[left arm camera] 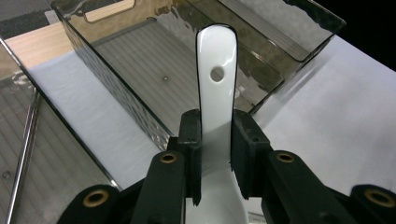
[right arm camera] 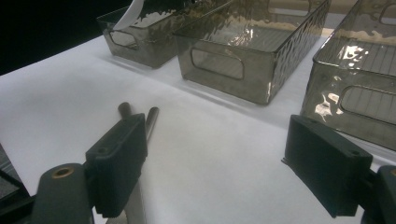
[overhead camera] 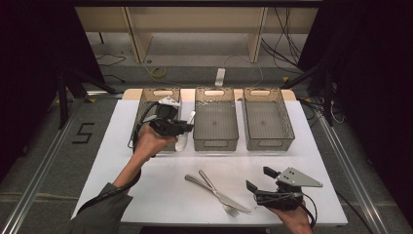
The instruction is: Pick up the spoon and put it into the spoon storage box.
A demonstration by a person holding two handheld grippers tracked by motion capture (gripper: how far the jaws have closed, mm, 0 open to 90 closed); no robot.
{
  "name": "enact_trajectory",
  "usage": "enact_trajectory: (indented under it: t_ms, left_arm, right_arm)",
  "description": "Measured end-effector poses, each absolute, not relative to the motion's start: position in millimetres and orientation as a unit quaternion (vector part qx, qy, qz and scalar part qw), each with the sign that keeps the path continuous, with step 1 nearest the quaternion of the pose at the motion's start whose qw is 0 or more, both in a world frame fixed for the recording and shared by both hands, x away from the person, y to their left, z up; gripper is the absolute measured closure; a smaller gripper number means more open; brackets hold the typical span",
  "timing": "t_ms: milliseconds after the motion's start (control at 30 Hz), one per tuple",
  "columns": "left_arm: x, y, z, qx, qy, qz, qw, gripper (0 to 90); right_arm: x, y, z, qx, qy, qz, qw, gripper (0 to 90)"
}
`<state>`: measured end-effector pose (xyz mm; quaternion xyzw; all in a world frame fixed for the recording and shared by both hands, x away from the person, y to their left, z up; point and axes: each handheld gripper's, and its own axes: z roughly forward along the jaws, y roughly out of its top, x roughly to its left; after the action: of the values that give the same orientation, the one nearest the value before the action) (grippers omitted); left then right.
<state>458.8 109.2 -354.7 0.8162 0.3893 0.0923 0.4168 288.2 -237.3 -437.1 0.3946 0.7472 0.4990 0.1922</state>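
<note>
- Two tongs are mine: my left gripper (left arm camera: pixel 216 154) is clamped on a white spoon (left arm camera: pixel 216 93) over the left bin (overhead camera: pixel 146 105).
- My right gripper (right arm camera: pixel 215 158) stands apart beside the knife (overhead camera: pixel 214 191) and fork (overhead camera: pixel 221 197).

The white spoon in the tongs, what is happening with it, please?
A person sorts cutlery. The left tongs are shut on the white spoon, holding it over the left smoky bin of three. The right tongs stand open near a knife and a fork lying crossed on the white table.
</note>
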Motion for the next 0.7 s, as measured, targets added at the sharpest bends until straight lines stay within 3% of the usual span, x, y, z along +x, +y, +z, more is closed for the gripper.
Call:
enact_trajectory:
  t_ms: [700]
  left_arm:
    - [495.2,84.2,-344.4,0.803,0.402,0.094,0.429,74.3]
  right_arm:
    - [288.2,-237.7,-436.9,0.393,0.749,0.499,0.19,22.0]
